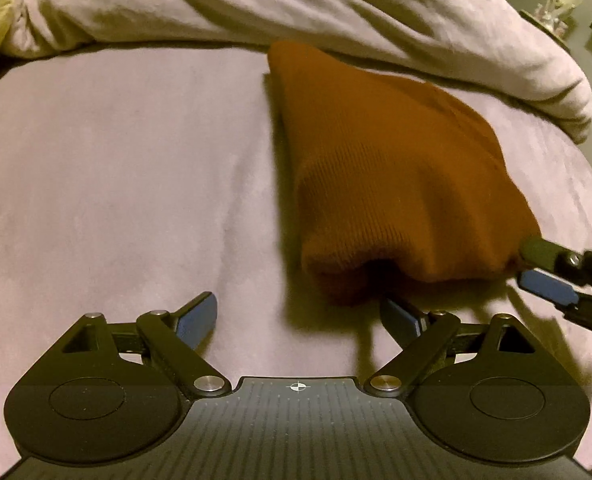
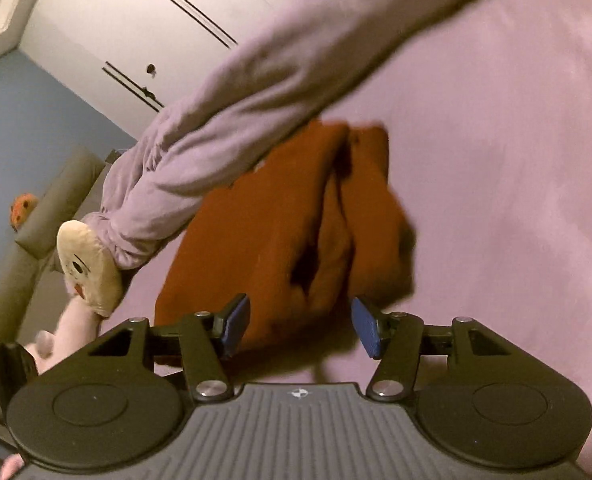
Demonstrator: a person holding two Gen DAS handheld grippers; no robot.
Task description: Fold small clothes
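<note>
An orange knitted garment (image 1: 396,172) is seen lying folded on the lilac bed sheet (image 1: 116,160), right of centre, with its far end close under the bunched duvet (image 1: 296,4). The left gripper (image 1: 300,320) is held with its fingers wide apart just short of the garment's near edge, and nothing is between them. The right gripper (image 2: 300,324) is also parted; in its own view the near hem lies between the blue pads (image 2: 366,328) without being pressed, while in the left view the same gripper (image 1: 536,268) is seen at the garment's near right corner, one finger against the knit.

The fold is judged to be nearly laid down. The main risk is that a pad stays snagged in the loose ribbed knit as the right gripper is drawn away, so that the top layer is dragged open. The thick layers may also spring apart if left unpressed, since a gap shows along the near edge. The duvet could be caught if the garment is pushed further away
</note>
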